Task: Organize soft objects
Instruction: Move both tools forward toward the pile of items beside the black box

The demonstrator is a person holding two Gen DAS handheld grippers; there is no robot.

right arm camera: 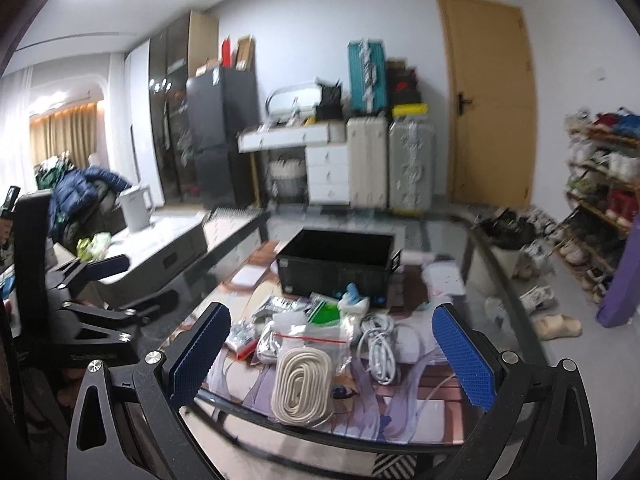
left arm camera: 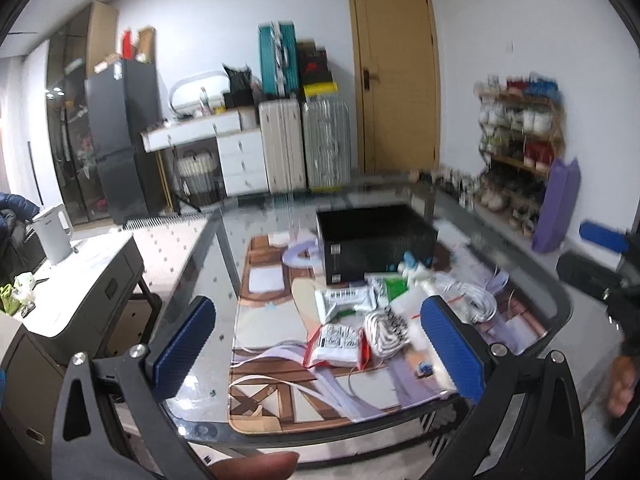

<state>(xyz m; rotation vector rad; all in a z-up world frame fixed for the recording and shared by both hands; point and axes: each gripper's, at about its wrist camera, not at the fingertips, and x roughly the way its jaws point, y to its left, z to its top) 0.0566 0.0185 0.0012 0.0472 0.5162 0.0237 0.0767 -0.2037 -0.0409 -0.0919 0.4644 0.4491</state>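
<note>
A black open box [left arm camera: 376, 240] [right arm camera: 340, 260] stands on a printed mat [left arm camera: 272, 320] on the glass table. In front of it lies a heap of soft items: a red-edged bag [left arm camera: 334, 346], a silver packet [left arm camera: 346, 300], a green packet [right arm camera: 326, 314], a coiled cream rope in a clear bag [right arm camera: 300, 380], a white cable bundle [right arm camera: 378, 344] and a small blue and white toy [right arm camera: 354, 298]. My left gripper [left arm camera: 316, 344] hangs open above the near edge of the table, holding nothing. My right gripper [right arm camera: 334, 354] is open too, over the rope bag, empty.
The glass table's dark rim [right arm camera: 280, 436] runs close below both grippers. A low white cabinet [left arm camera: 80, 296] with a kettle [left arm camera: 54, 236] stands left. Suitcases [left arm camera: 304, 144], a door [left arm camera: 396, 80] and a shoe rack [left arm camera: 520, 148] line the back and right. A thumb [left arm camera: 256, 466] shows at the bottom.
</note>
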